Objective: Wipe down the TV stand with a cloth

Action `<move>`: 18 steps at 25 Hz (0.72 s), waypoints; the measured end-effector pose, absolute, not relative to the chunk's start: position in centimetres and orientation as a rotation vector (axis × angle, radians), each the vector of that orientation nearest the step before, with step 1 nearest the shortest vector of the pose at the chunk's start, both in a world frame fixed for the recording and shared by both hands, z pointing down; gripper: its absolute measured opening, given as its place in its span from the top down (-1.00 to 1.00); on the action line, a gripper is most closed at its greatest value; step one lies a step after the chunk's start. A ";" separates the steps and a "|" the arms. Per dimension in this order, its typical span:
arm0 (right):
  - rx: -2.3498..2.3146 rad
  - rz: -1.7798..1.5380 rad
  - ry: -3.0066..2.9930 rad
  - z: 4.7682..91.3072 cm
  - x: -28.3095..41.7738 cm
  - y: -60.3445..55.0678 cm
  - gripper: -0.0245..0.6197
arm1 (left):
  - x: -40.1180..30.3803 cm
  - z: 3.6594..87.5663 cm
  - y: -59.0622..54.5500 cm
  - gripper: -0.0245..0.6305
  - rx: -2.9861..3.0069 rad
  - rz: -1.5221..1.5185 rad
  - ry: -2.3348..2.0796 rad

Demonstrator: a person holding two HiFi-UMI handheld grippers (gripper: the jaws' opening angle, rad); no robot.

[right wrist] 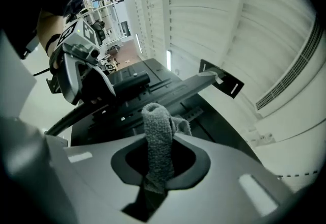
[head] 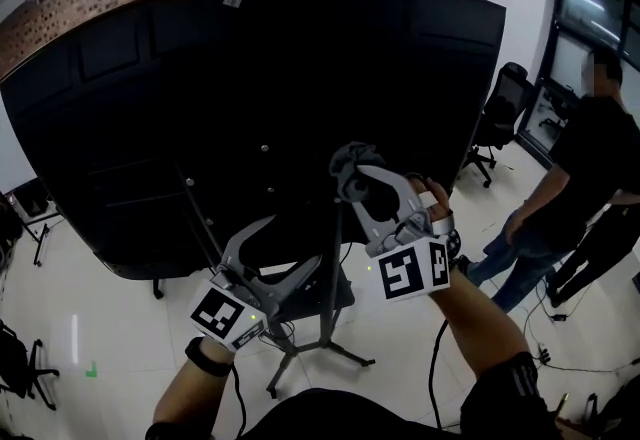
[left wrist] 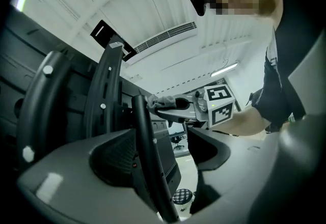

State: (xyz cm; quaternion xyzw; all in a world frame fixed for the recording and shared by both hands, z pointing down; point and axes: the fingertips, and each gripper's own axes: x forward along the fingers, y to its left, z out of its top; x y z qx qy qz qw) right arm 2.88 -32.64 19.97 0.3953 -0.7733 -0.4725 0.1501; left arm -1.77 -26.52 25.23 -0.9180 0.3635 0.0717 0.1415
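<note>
The right hand-held gripper [head: 352, 180] pinches a grey terry cloth [right wrist: 157, 141] near the black metal TV stand's upright pole [left wrist: 145, 141], which the left hand-held gripper [left wrist: 164, 156] merely straddles, jaws spread, so a hard wipe could rock the unsteadied stand.

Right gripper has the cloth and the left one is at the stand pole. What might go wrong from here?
1. The cloth is pinched as a narrow roll in the right gripper. Rubbing hard may pull it free.
2. The left gripper has its jaws apart on either side of the stand pole. A sideways swing could jolt the pole and the TV.
</note>
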 end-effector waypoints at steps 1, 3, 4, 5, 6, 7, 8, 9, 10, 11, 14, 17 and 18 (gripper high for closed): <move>1.150 -1.343 -2.234 19.6 3.4 -33.4 0.78 | -1.1 24.8 -26.7 -0.11 -2.648 0.211 1.034; 1.169 -1.322 -2.256 19.0 4.0 -34.9 0.78 | 0.1 24.2 -27.0 -0.11 -2.647 0.216 1.009; 1.175 -1.318 -2.262 18.8 4.2 -35.5 0.78 | 0.7 24.0 -27.1 -0.11 -2.647 0.217 0.999; 1.181 -1.316 -2.265 18.6 4.4 -36.1 0.78 | 1.3 23.8 -27.3 -0.11 -2.648 0.217 0.991; 1.187 -1.312 -2.265 18.5 4.6 -36.7 0.78 | 1.8 23.7 -27.4 -0.11 -2.650 0.215 0.985; 1.191 -1.307 -2.264 18.5 4.8 -37.4 0.78 | 2.2 23.6 -27.5 -0.11 -2.652 0.213 0.980; 1.192 -1.301 -2.262 18.7 5.0 -38.0 0.78 | 2.6 23.6 -27.7 -0.11 -2.653 0.211 0.977; 1.191 -1.293 -2.262 18.9 5.2 -38.8 0.78 | 2.9 23.6 -27.8 -0.11 -2.654 0.208 0.974; 1.189 -1.282 -2.265 19.1 5.5 -39.5 0.78 | 3.2 23.6 -27.9 -0.11 -2.655 0.205 0.973; 1.189 -1.267 -2.274 19.3 5.8 -40.0 0.78 | 3.4 23.7 -28.0 -0.11 -2.655 0.200 0.974; 1.204 -1.243 -2.298 19.2 7.3 -40.9 0.78 | 3.8 24.0 -28.4 -0.11 -2.660 0.194 0.983; 1.251 -1.231 -2.275 19.1 9.5 -41.7 0.78 | 4.2 24.2 -28.9 -0.11 -2.667 0.203 0.993; 1.269 -1.217 -2.273 19.2 10.3 -42.0 0.78 | 4.4 24.2 -29.0 -0.11 -2.669 0.204 0.994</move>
